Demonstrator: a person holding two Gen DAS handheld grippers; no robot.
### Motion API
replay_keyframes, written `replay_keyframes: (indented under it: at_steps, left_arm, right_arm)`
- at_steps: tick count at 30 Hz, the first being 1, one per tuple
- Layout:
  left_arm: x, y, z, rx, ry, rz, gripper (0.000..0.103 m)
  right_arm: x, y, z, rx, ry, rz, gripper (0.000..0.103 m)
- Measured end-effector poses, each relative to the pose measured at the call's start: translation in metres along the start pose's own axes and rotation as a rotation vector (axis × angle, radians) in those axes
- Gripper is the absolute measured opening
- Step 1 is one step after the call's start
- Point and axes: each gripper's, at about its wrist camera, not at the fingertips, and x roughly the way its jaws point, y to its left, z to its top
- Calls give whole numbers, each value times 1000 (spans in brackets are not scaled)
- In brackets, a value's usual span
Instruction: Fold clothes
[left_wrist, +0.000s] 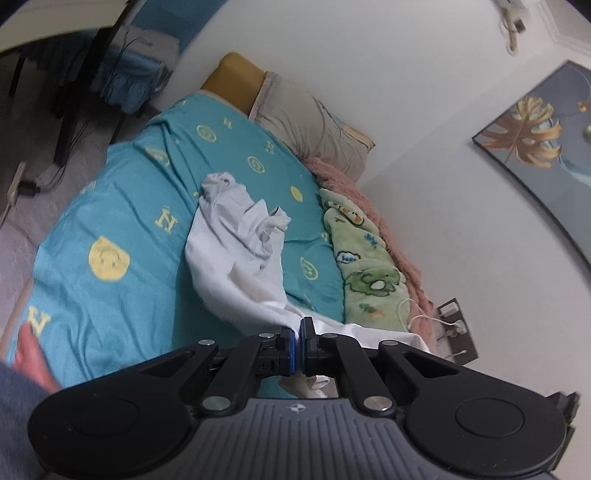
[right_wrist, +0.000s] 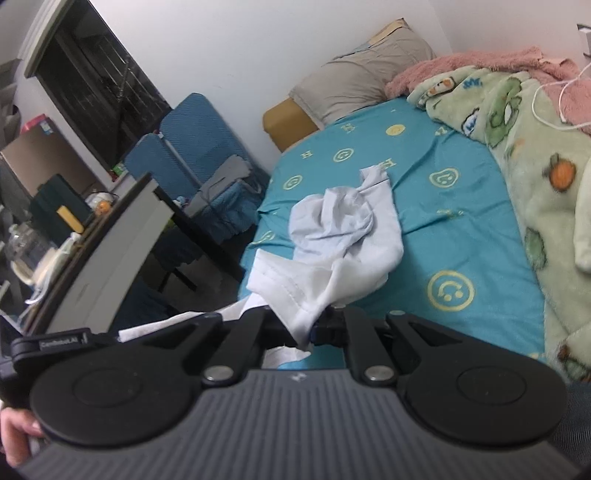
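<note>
Bedroom scene, both wrist views looking down onto a bed (left_wrist: 122, 295) covered with a teal sheet printed with yellow smiley faces and letters.

White garment (left_wrist: 236, 254), crumpled, lies across the middle of the sheet. Its far part sits bunched on the bed; its near part rises off the sheet toward both grippers. In the right wrist view the same garment (right_wrist: 347, 236) shows a hemmed, stitched edge drawn up to the tool.

Left gripper (left_wrist: 299, 341): jaws pressed together with a thin fold of the white cloth pinched between the blue pads. Cloth fans out to the right of the jaws and a scrap hangs below them.

Right gripper (right_wrist: 308, 326): jaws nearly together, clamped on a thicker bunch of the hemmed edge. Cloth drapes over the left finger and hides the pads, so the contact itself is only partly visible.

Along the wall side of the bed: green cartoon-print blanket (left_wrist: 365, 269) with a pink fleece (left_wrist: 354, 199) behind it, a white cable (right_wrist: 554, 99) trailing over them. Grey pillow (left_wrist: 310, 125) at the head, on top of a yellow cushion (left_wrist: 232, 79). Framed leaf picture (left_wrist: 543, 147) on the wall. Wall socket (left_wrist: 458, 328) low down, just beyond the blanket.

Off the bed's open side: blue folding chair (right_wrist: 195, 147) and a dark window (right_wrist: 96, 85).

A hand (right_wrist: 16, 435) shows at the lower left edge of the right wrist view.
</note>
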Motion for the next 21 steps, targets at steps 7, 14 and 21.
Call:
replay_keyframes:
  at_steps: [7, 14, 21]
  left_arm:
    - [97, 25, 38, 31, 21, 98, 3]
    - [210, 55, 73, 93, -8, 172, 4]
    - [310, 73, 86, 282, 22, 301, 4]
  right_arm:
    - [86, -21, 23, 4, 40, -50, 8]
    - [196, -50, 44, -37, 53, -139, 9]
    - [284, -84, 46, -94, 95, -176, 9]
